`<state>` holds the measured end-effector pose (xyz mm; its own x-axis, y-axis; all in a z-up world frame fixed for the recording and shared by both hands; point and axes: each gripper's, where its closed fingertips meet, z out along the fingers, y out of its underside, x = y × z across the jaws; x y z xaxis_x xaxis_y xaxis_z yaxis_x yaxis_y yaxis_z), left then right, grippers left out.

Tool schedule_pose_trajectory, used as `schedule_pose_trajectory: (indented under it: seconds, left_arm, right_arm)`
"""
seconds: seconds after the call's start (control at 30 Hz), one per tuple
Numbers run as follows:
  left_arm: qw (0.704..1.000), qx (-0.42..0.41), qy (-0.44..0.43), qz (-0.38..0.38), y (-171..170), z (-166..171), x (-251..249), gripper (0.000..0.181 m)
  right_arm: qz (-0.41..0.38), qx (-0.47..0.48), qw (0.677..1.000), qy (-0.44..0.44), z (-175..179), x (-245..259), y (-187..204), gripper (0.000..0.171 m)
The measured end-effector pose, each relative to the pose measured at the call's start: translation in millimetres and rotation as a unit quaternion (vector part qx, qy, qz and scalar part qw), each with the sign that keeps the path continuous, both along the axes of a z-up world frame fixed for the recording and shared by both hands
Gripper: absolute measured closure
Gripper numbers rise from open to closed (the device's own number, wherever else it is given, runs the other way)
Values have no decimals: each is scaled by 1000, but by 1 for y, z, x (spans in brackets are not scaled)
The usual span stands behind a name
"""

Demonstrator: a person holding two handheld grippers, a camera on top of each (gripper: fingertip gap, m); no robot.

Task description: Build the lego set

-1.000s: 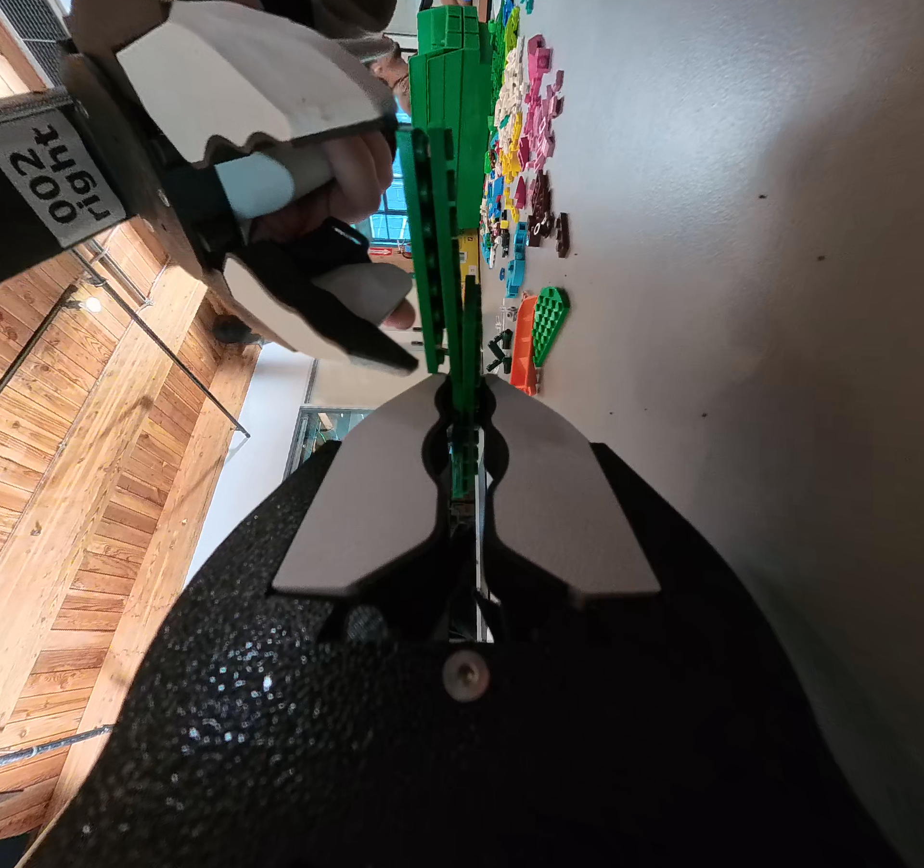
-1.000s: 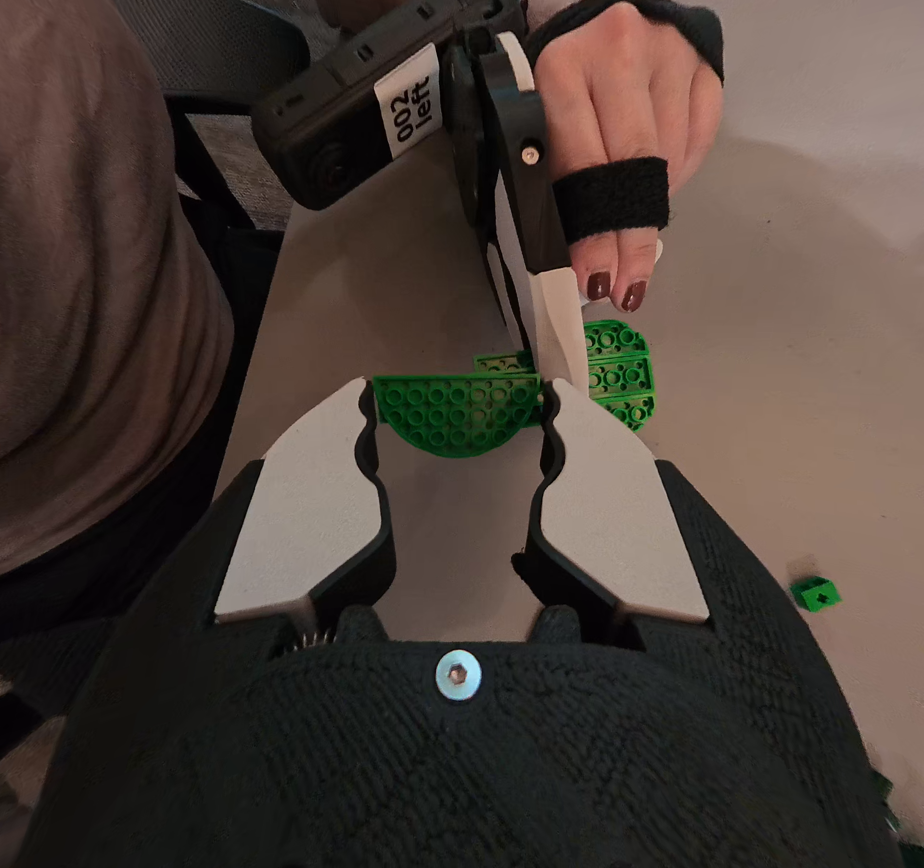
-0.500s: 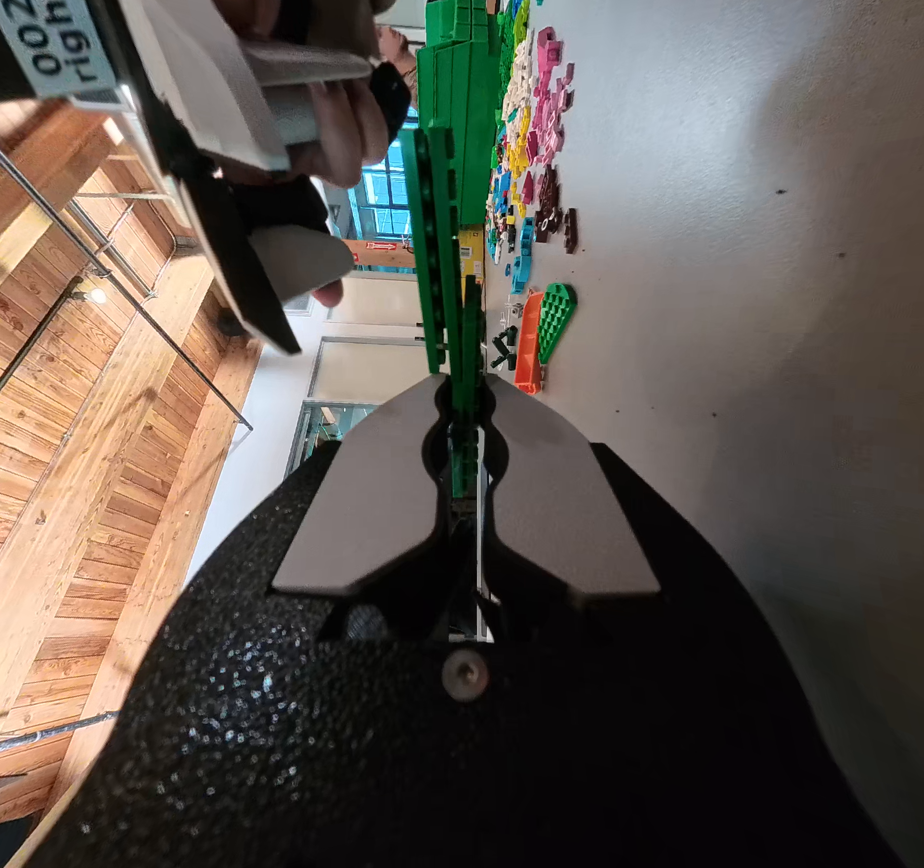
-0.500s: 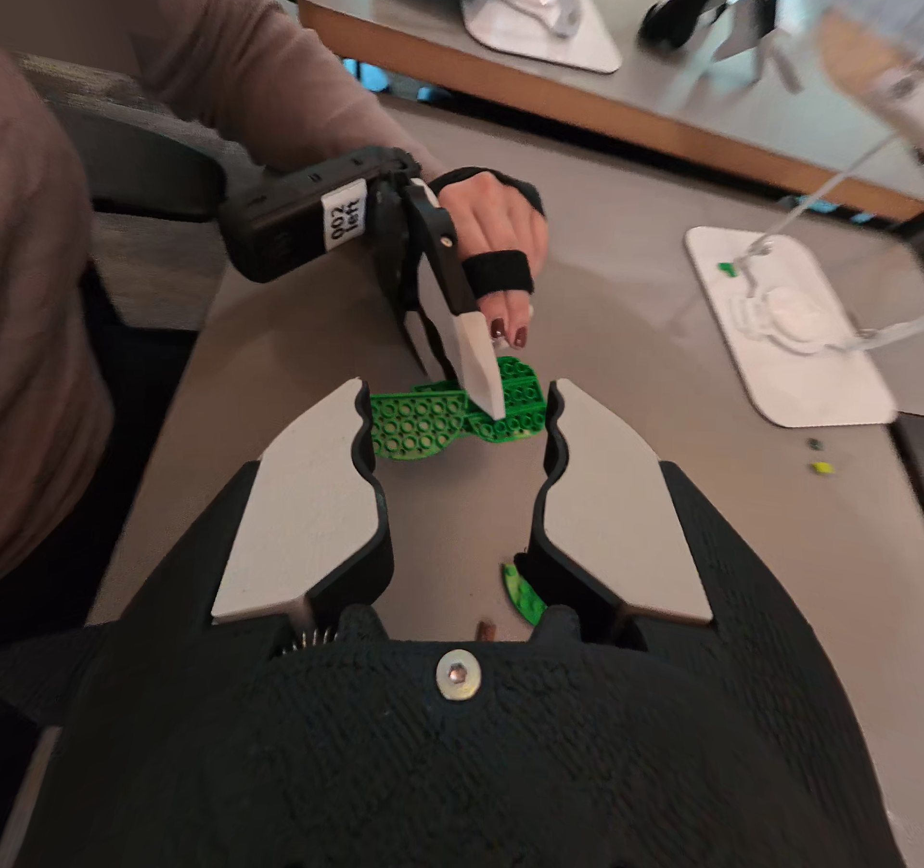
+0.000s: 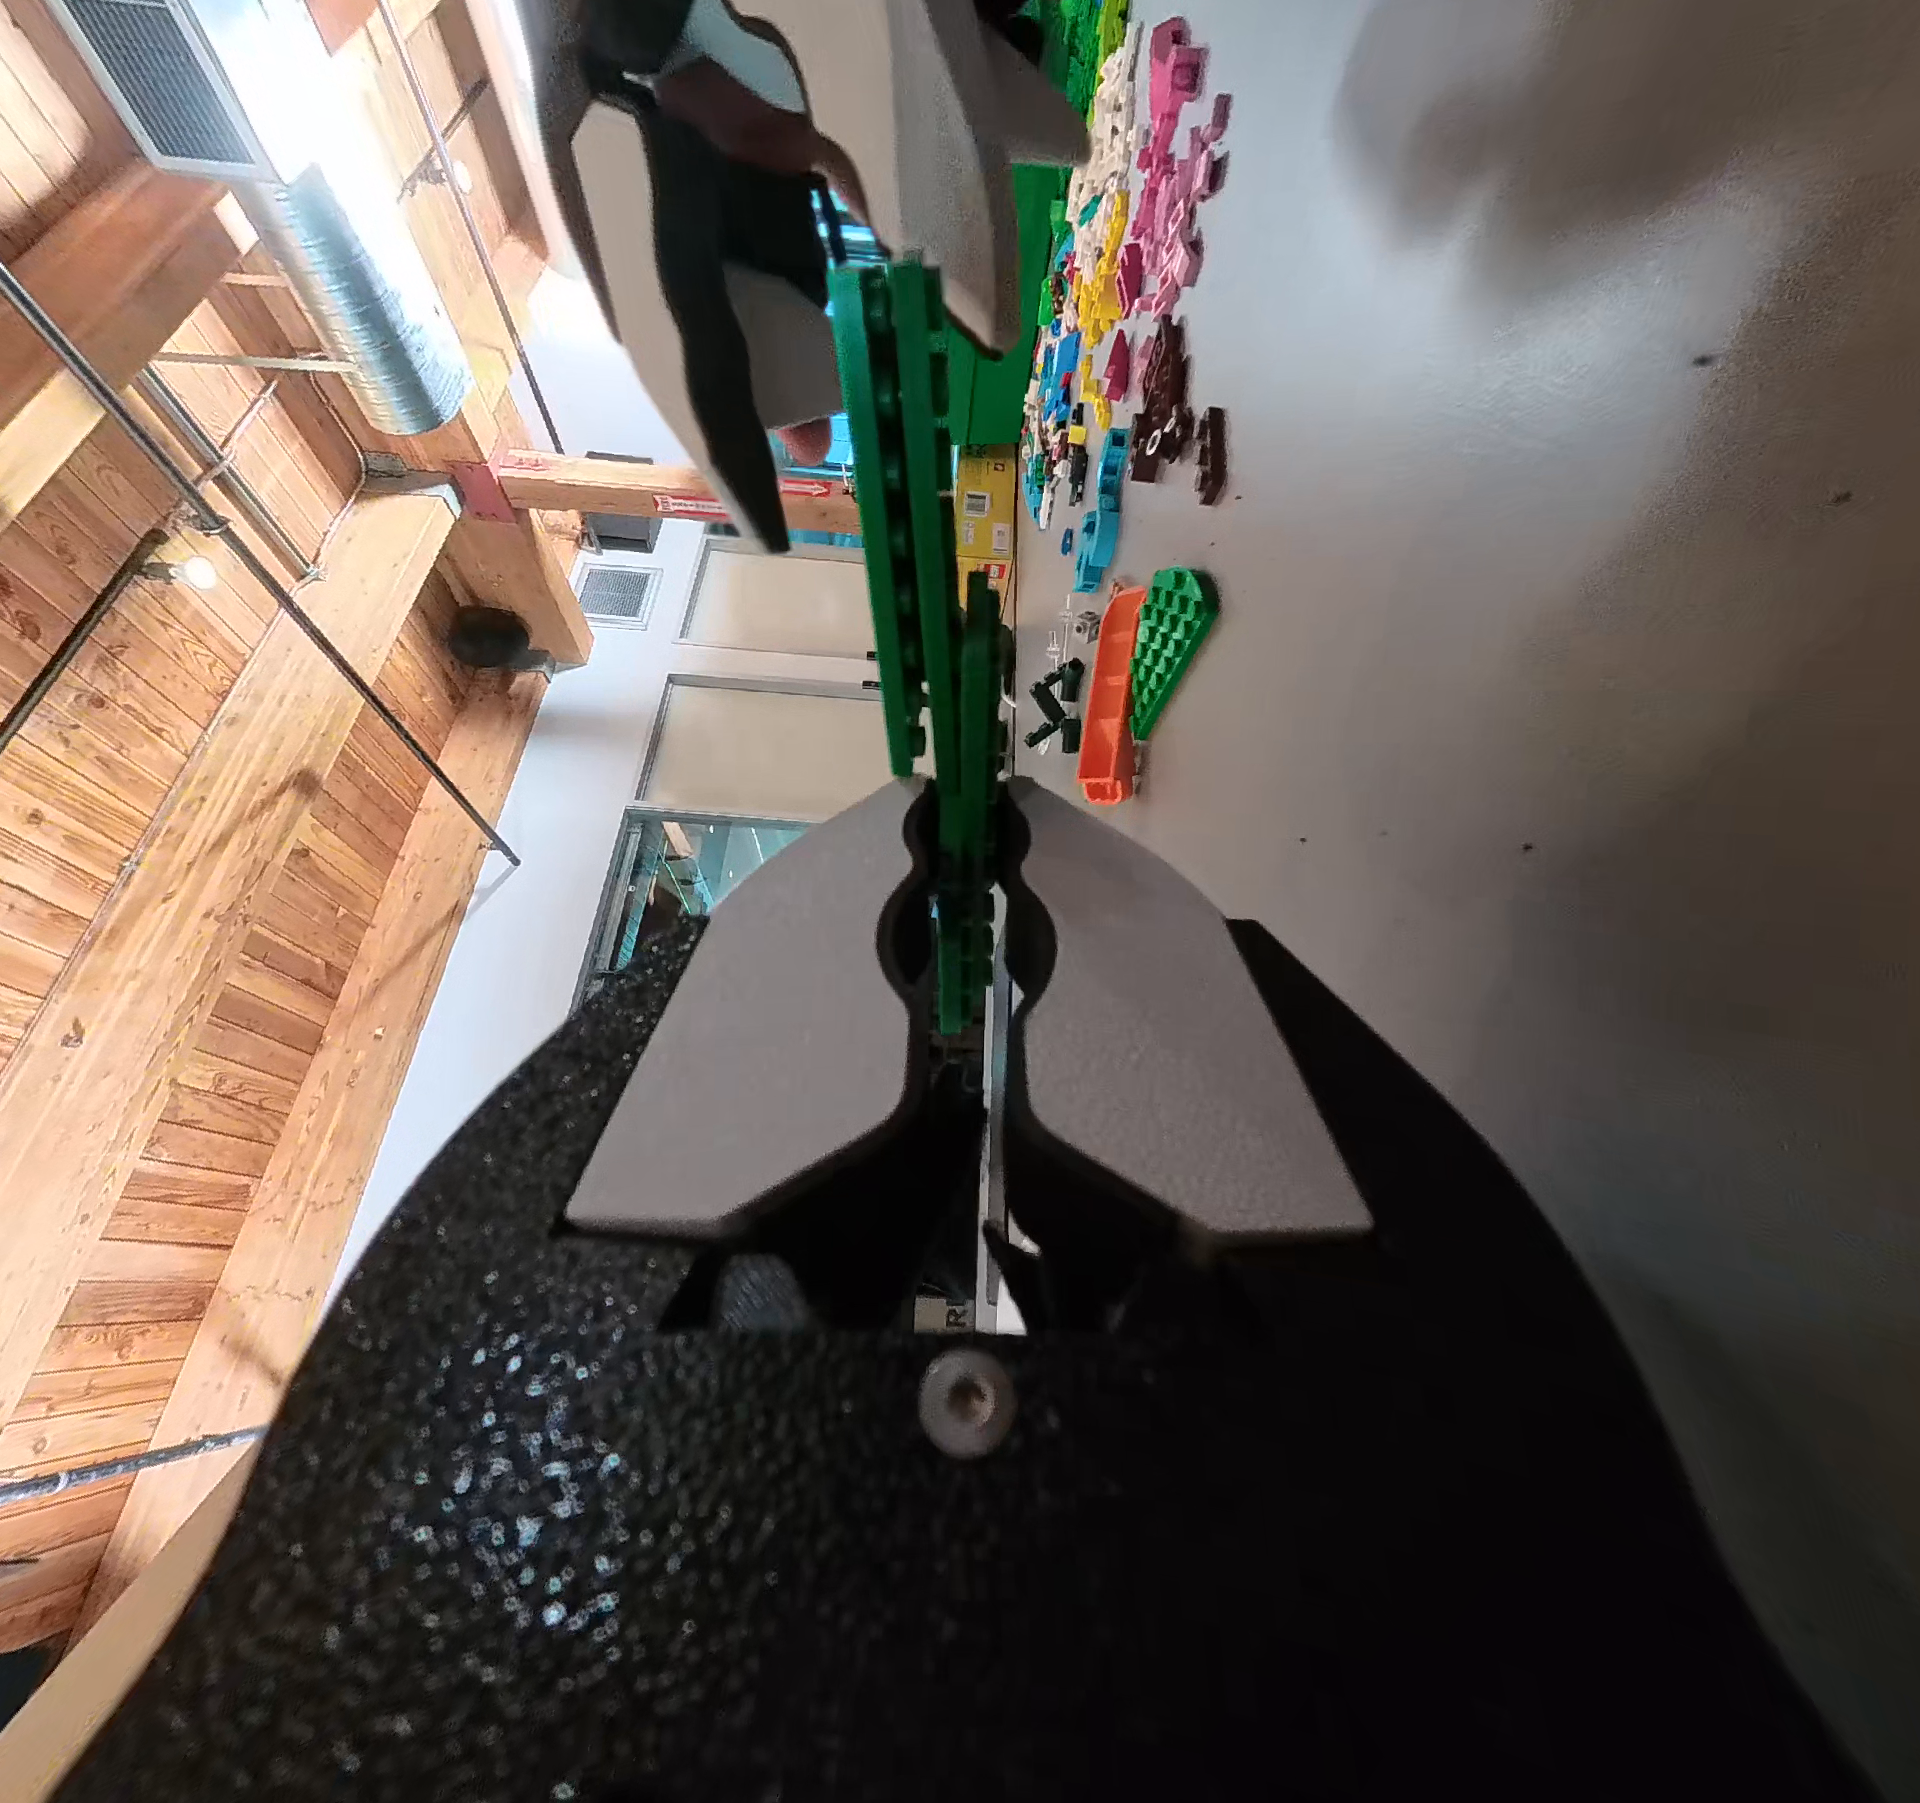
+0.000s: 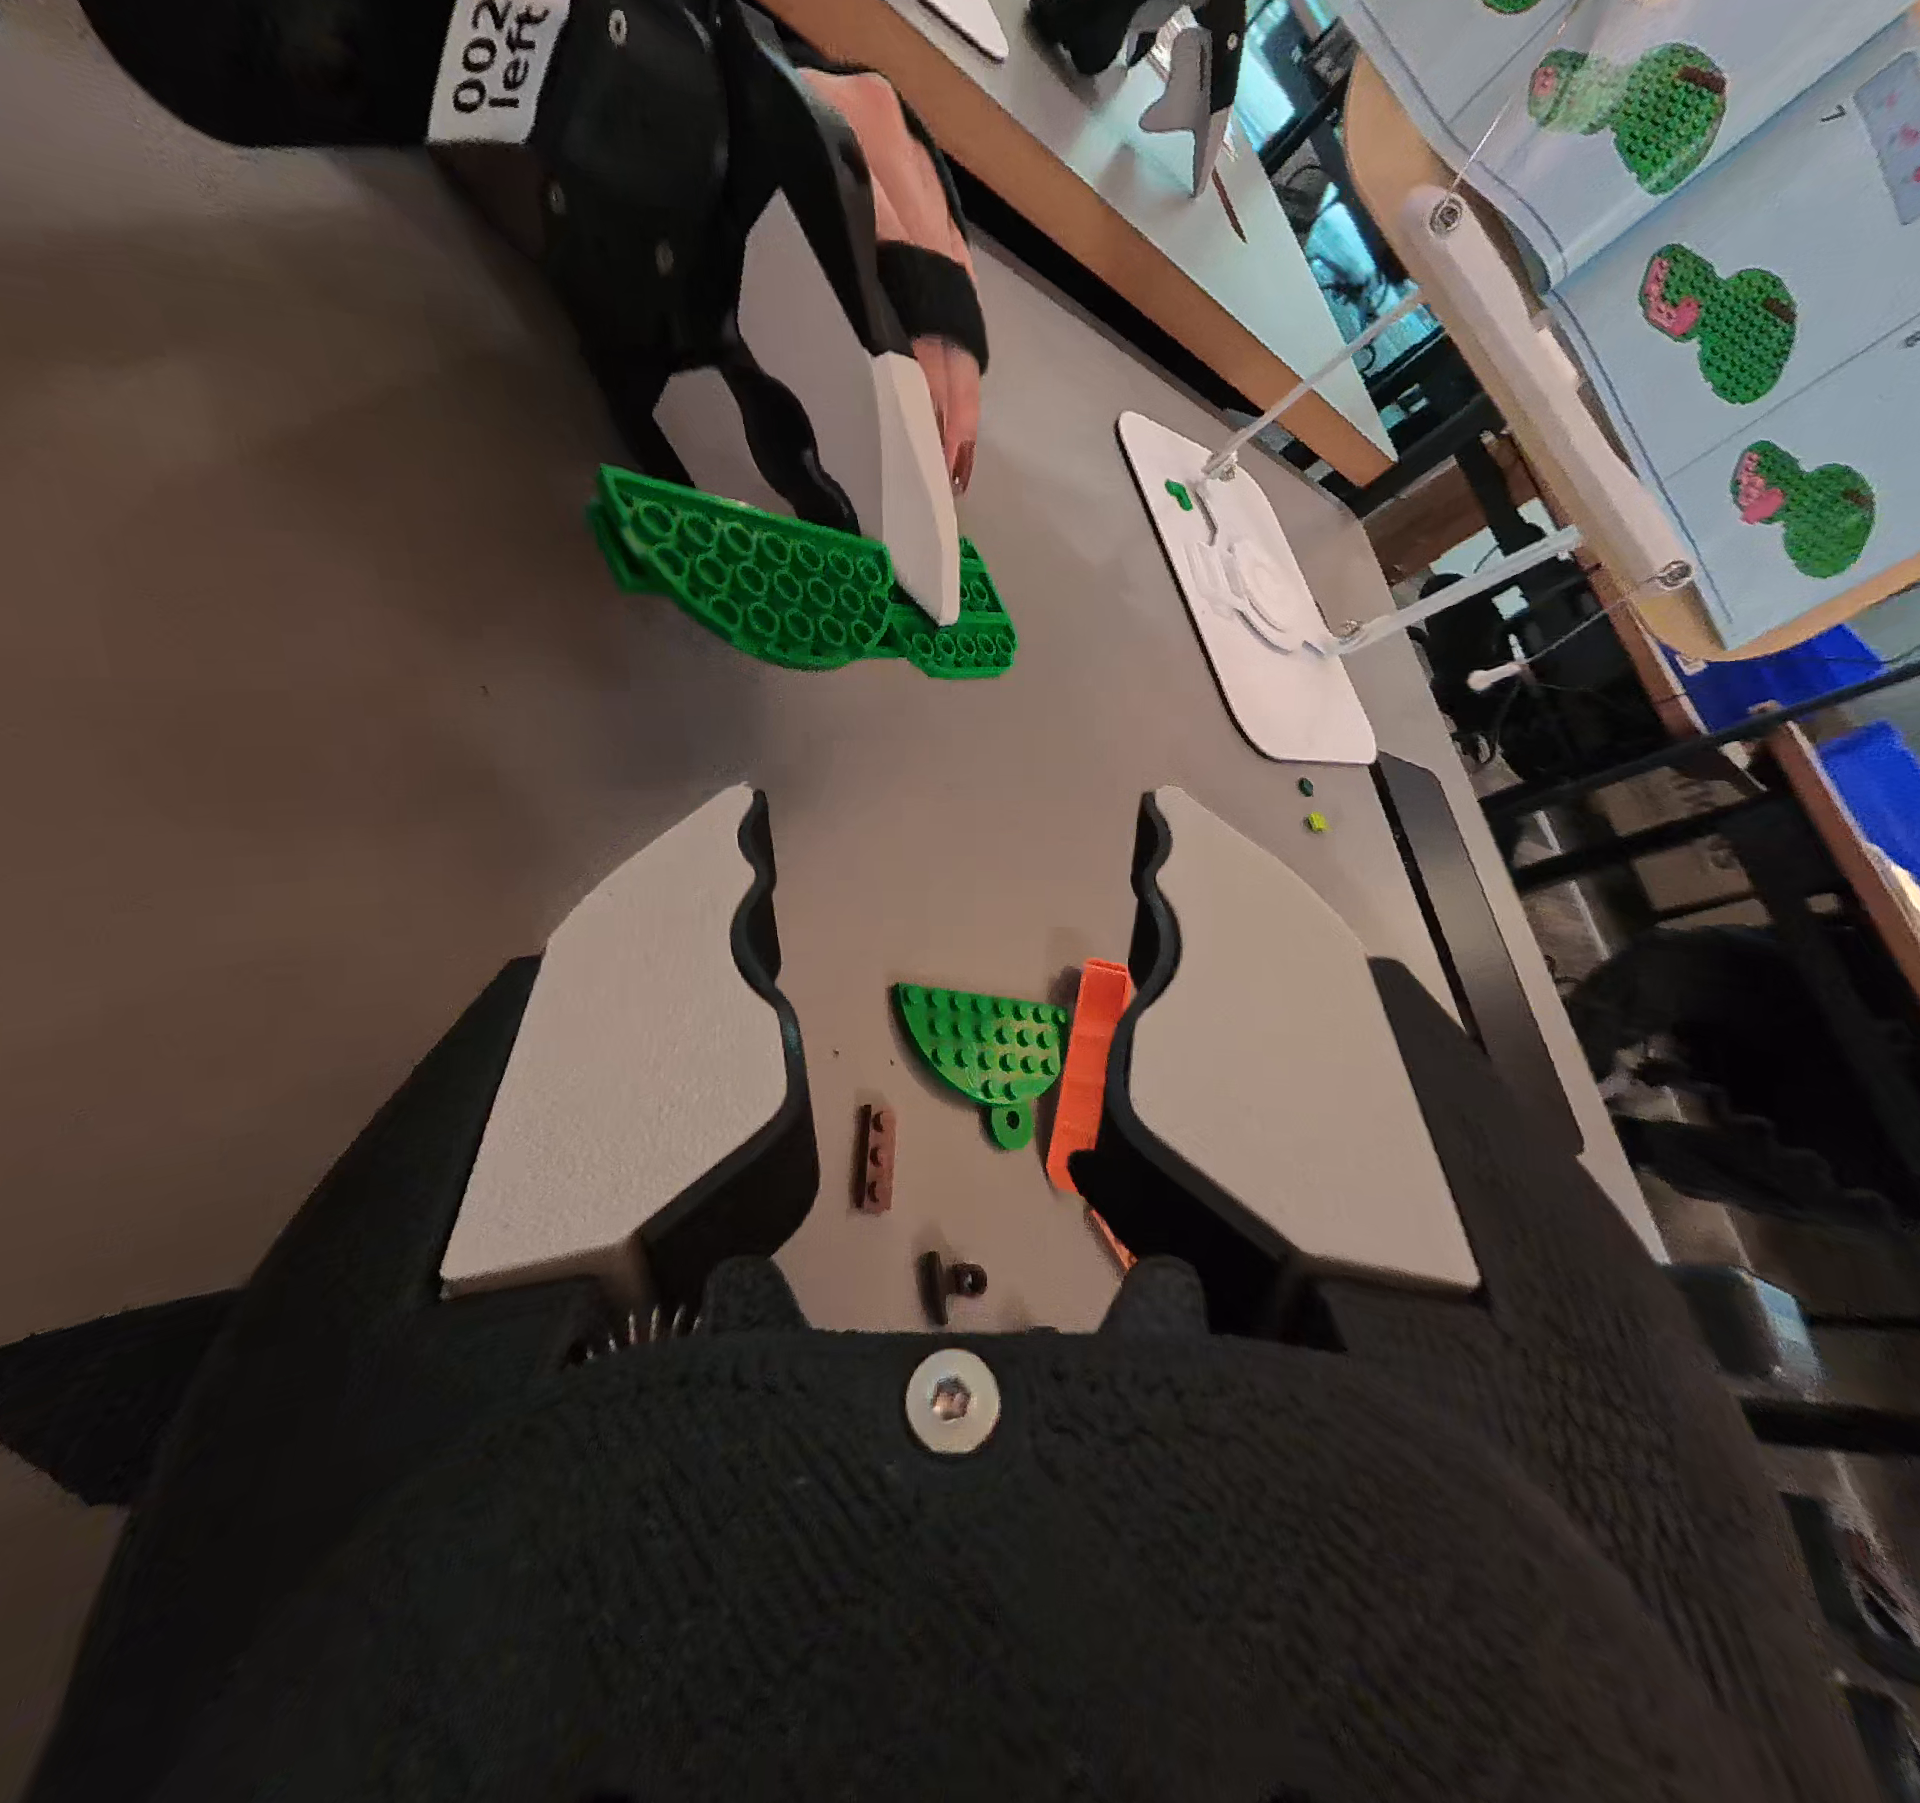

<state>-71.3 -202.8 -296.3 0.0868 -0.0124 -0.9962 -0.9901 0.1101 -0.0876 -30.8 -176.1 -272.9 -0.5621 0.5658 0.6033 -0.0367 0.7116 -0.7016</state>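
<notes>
Right wrist view shows the left gripper [image 6: 914, 600] clamped on the joined green plates [image 6: 769, 579] held above the grey table [image 6: 312, 714], while the right gripper [image 6: 951, 808] hangs open nearer, over a small green plate [image 6: 987, 1041] beside an orange piece [image 6: 1091, 1057].

Textured black gripper [image 6: 951, 818] bodies, pale grey scalloped jaws, one silver hex screw each

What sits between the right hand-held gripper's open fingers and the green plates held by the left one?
Bare grey table, per the right wrist view.
</notes>
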Motion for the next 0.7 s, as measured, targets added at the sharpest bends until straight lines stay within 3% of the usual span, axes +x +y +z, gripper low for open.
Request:
schedule_pose_trajectory:
  seconds: [0.1, 0.23, 0.47, 0.7]
  left_arm:
    - [1000, 1, -8, 0, 0, 1, -1, 173]
    - [1000, 0, -30, -5, 0, 3, 0, 173]
    - [998, 7, -67, -14, -3, 11, -1, 173]
    - [997, 3, -70, -19, -4, 10, 1, 173]
  right_arm:
    - [1, -9, 1000, 18, 4, 2, -4, 105]
    - [0, 56, 997, 62, 1, 2, -10, 106]
    - [40, 91, 983, 155, 10, 1, -40, 117]
    - [57, 211, 960, 173, -10, -9, -50, 118]
